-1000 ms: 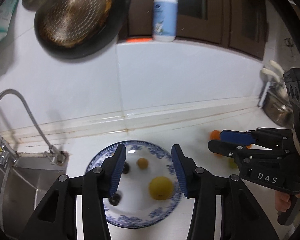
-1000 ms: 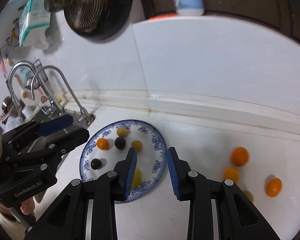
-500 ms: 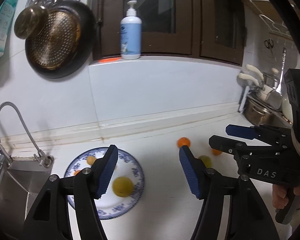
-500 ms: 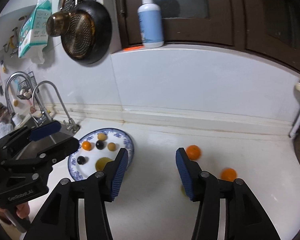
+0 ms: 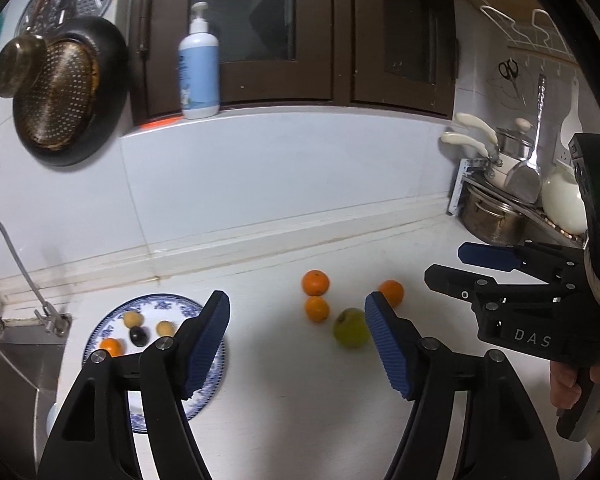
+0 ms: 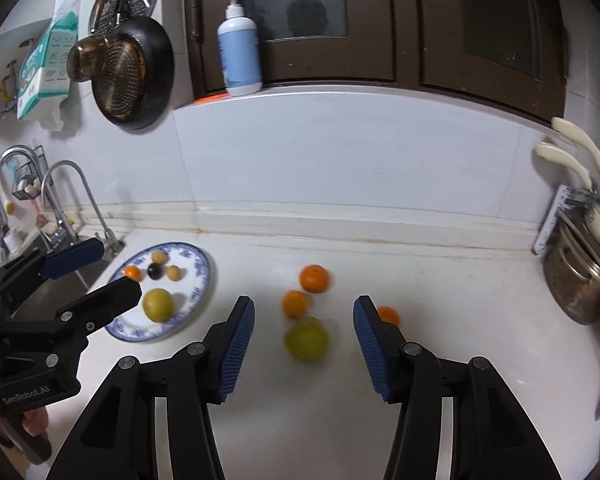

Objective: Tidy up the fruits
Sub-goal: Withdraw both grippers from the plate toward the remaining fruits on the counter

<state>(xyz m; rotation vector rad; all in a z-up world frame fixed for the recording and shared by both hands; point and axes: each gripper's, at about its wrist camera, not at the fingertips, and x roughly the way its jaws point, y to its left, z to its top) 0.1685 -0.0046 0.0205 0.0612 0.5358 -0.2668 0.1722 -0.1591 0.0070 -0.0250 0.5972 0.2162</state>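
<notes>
My right gripper point(image 6: 304, 346) hangs open and empty over the green fruit point(image 6: 306, 338) on the worktop point(image 6: 440, 280); my left gripper point(image 5: 298, 344), jaws just widened, holds nothing beside the plate point(image 5: 210, 376).

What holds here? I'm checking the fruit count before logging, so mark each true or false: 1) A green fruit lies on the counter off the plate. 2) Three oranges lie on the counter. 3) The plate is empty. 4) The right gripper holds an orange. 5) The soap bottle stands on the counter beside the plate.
1) True: the green fruit lies on the counter, off the plate.
2) True: three oranges.
3) False: it holds several small fruits and a yellow fruit.
4) False: the right gripper is open, holding nothing.
5) False: the soap bottle stands on the ledge above the wall.
</notes>
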